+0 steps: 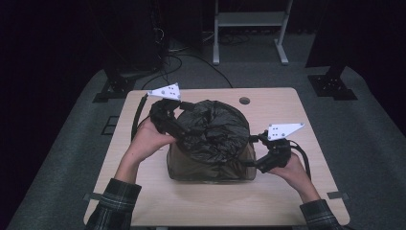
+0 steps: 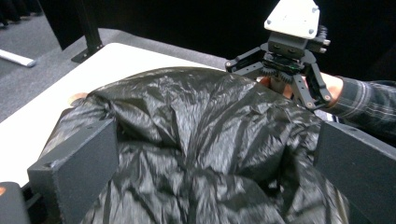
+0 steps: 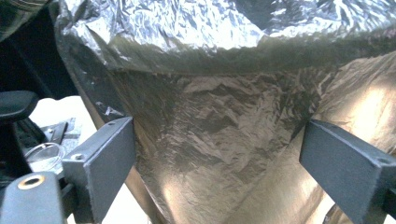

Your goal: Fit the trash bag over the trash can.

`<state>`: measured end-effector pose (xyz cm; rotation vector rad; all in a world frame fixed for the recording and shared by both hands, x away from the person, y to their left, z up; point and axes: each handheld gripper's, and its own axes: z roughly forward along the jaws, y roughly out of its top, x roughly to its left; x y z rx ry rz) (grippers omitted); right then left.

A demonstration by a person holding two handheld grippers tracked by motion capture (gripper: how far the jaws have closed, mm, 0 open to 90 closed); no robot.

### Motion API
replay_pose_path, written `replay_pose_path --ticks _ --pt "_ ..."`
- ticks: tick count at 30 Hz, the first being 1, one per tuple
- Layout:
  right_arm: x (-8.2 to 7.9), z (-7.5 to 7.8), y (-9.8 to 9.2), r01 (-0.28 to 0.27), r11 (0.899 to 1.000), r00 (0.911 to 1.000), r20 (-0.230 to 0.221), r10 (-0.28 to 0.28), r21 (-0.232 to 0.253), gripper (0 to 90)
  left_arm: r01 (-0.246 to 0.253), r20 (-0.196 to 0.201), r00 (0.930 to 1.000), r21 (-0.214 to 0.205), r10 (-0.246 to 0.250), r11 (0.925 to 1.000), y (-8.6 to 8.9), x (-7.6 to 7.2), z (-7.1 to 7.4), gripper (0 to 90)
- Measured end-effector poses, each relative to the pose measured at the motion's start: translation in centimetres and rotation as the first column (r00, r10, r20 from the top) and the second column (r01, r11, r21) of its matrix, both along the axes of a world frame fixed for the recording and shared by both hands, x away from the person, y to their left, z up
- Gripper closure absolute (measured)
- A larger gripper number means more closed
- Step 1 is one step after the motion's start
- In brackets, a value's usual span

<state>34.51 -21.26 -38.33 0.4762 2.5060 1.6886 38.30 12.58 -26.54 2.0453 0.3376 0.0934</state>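
A crinkled black plastic bag (image 1: 213,132) bulges out of a box-shaped bin (image 1: 210,171) at the middle of the wooden table (image 1: 287,201); its film is stretched down over the bin's walls. My left gripper (image 1: 181,111) is at the bag's far left top, open, and in the left gripper view its jaws (image 2: 217,154) straddle the bag (image 2: 187,107). My right gripper (image 1: 254,152) stands open against the bin's right side. In the right gripper view its jaws (image 3: 219,158) face the taut film (image 3: 210,116) without pinching it. The right gripper (image 2: 275,84) also shows across the bag.
A round cable hole (image 1: 244,100) lies in the table's far edge behind the bag. Beyond the table stand a white frame (image 1: 249,19), black stand bases (image 1: 332,86) and loose cables (image 1: 172,62) on the grey floor.
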Motion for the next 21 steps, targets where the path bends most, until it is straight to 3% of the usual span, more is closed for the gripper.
replay_pose_path --ticks 5,11,17,19,21 --pt "0.4 0.0 0.9 0.008 1.0 1.0 0.005 -0.008 0.0 9.5 -0.004 -0.001 1.0 0.013 0.004 0.9999 -0.7 0.9 0.2 0.0" --pt "0.6 0.3 1.4 0.016 1.0 0.9998 0.009 -0.016 -0.01 9.5 -0.011 0.005 0.9999 0.073 0.01 0.9973 -2.3 1.9 0.0 0.0" --pt "0.7 0.5 1.3 0.017 1.0 0.9997 0.015 -0.017 -0.007 9.5 -0.008 -0.014 0.9998 0.148 0.01 0.9889 -4.4 2.9 -1.4 0.0" --pt "0.7 0.5 1.3 0.018 1.0 0.9997 0.014 -0.018 -0.007 9.5 -0.012 -0.007 0.9999 0.192 0.014 0.9814 -5.1 3.0 -1.6 0.0" --pt "0.7 0.5 1.2 0.019 1.0 0.9997 0.014 -0.019 -0.005 9.5 -0.01 -0.016 0.9998 0.187 0.013 0.9823 -5.7 3.2 -1.8 0.0"
